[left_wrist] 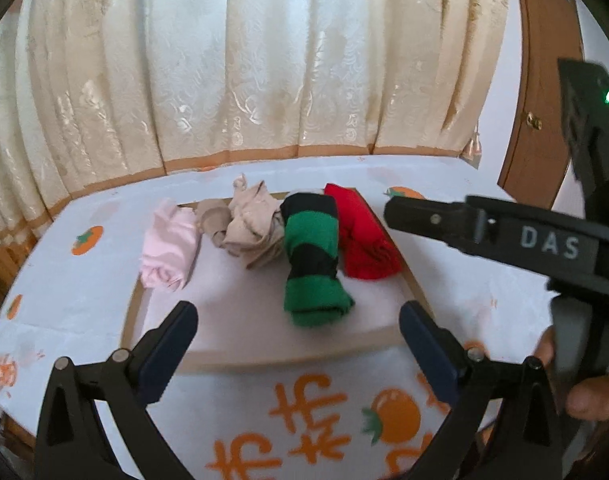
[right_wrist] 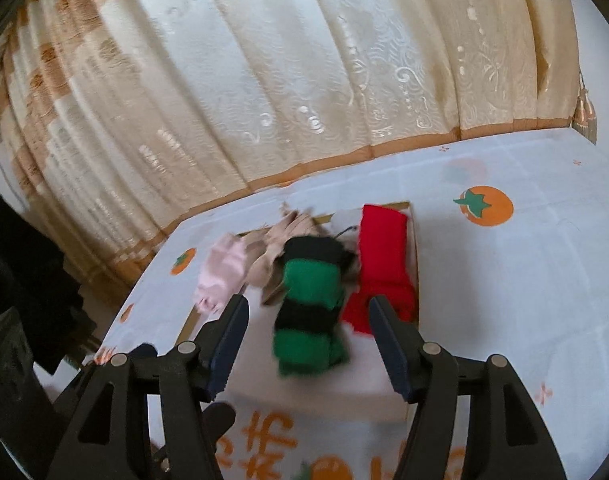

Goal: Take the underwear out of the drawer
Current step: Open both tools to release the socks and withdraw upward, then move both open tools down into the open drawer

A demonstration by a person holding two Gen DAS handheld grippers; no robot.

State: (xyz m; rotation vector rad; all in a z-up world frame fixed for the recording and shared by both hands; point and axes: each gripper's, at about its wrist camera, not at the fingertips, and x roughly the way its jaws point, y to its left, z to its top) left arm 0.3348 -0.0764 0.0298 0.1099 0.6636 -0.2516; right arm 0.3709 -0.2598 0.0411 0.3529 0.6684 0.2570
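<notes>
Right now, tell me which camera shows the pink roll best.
The left wrist view: the pink roll lies whole and fairly sharp at the drawer's left edge. The right wrist view shows it smaller and blurred, its near end partly behind a fingertip.

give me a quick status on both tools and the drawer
Left tool open, empty. Right tool open, empty. Four rolls in drawer: pink, beige, green-black, red. Nothing in the way.

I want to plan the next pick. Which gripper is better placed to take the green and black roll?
Probably the right gripper: the green and black roll lies straight between its open fingers. The left gripper, also open, frames it looser.
</notes>
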